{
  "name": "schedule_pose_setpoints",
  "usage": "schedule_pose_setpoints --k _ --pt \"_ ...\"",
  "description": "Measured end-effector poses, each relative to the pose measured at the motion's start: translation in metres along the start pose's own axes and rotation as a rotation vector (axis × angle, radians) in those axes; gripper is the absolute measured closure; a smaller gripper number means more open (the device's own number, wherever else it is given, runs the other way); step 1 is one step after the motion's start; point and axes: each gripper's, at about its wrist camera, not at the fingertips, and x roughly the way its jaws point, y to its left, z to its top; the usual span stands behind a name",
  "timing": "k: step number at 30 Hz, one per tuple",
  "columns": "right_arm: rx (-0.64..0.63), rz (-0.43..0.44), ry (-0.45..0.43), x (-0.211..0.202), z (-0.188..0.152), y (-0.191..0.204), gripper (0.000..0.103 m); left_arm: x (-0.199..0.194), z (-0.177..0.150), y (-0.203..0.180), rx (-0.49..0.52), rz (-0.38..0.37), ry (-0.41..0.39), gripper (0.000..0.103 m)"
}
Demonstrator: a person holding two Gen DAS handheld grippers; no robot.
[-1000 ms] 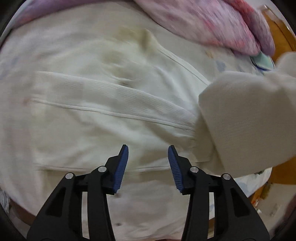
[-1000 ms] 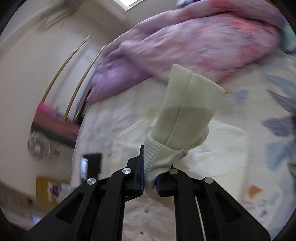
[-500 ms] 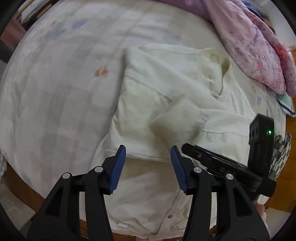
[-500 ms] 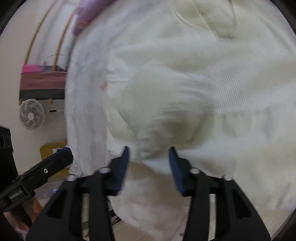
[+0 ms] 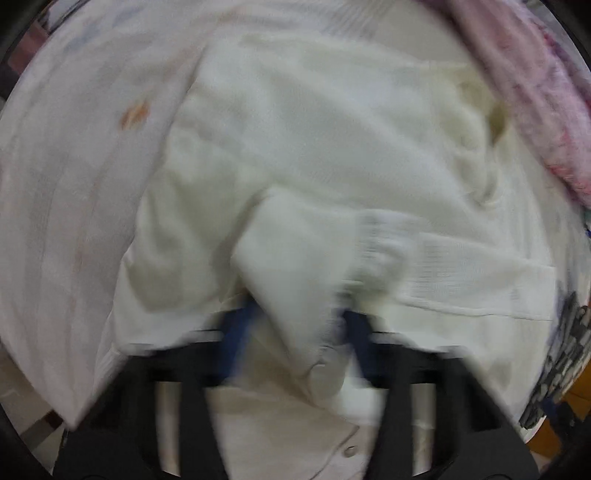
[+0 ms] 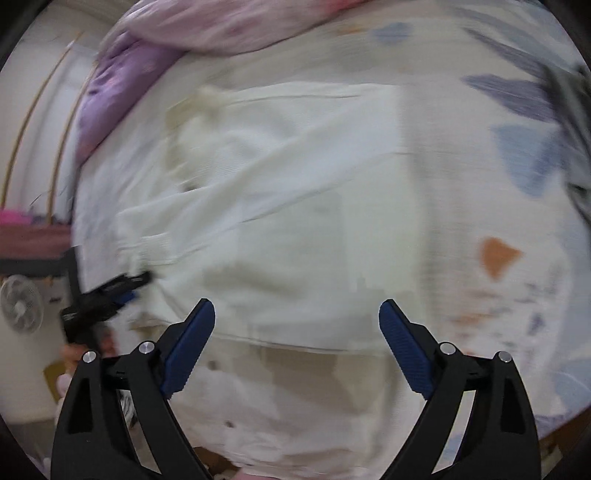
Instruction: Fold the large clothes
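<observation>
- One cream garment [image 5: 332,147] lies spread flat on one bed sheet [image 6: 498,258] printed with blue and orange shapes.
- One sleeve [image 5: 295,266] is folded across the garment's body, its ribbed cuff [image 5: 380,240] near the middle.
- The left gripper [image 5: 295,332] points down over the sleeve; its jaws are closing with a fold of sleeve between the blurred blue pads, and whether they press on it yet cannot be told.
- The right gripper [image 6: 297,350] hovers above the lower part of the garment, jaws opening wide, nothing between them.
- One pink-purple quilt [image 6: 221,22] lies bunched along the garment's far edge.
- One white fan [image 6: 22,302] stands beside the bed.
</observation>
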Motion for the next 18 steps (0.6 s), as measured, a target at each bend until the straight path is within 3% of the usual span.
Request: schedule_pose_setpoints --k 3,5,8,10,12,14,15,16,18 --pt "0.044 -0.024 -0.022 -0.009 -0.001 -0.026 0.016 -0.027 0.001 -0.019 0.052 0.12 -0.057 0.088" --pt "0.042 -0.039 -0.018 -0.011 -0.001 -0.038 0.02 -0.05 0.0 -0.025 0.066 0.158 -0.115 0.088" --pt "0.001 -0.006 -0.016 -0.001 0.002 -0.036 0.044 -0.074 0.004 -0.013 0.039 0.208 -0.161 0.087" --pt "-0.047 0.022 -0.014 0.014 0.005 -0.026 0.082 -0.066 0.007 -0.002 0.011 0.202 -0.132 0.087" --pt "-0.139 0.037 0.033 0.042 0.009 -0.009 0.092 -0.04 0.008 0.01 0.0 0.233 -0.092 0.087" --pt "-0.145 -0.055 0.125 0.084 0.012 -0.011 0.102 -0.018 0.007 0.016 -0.001 0.25 -0.08 0.086" --pt "-0.112 -0.064 0.133 0.094 0.013 -0.017 0.103 -0.004 0.007 0.017 -0.008 0.259 -0.054 0.084" --pt "-0.019 -0.018 0.143 0.101 0.017 -0.03 0.103 0.003 0.007 0.018 -0.008 0.28 -0.03 0.078" --pt "0.065 0.006 0.171 0.091 0.023 -0.036 0.103 0.0 0.004 0.015 0.021 0.329 -0.007 0.068"
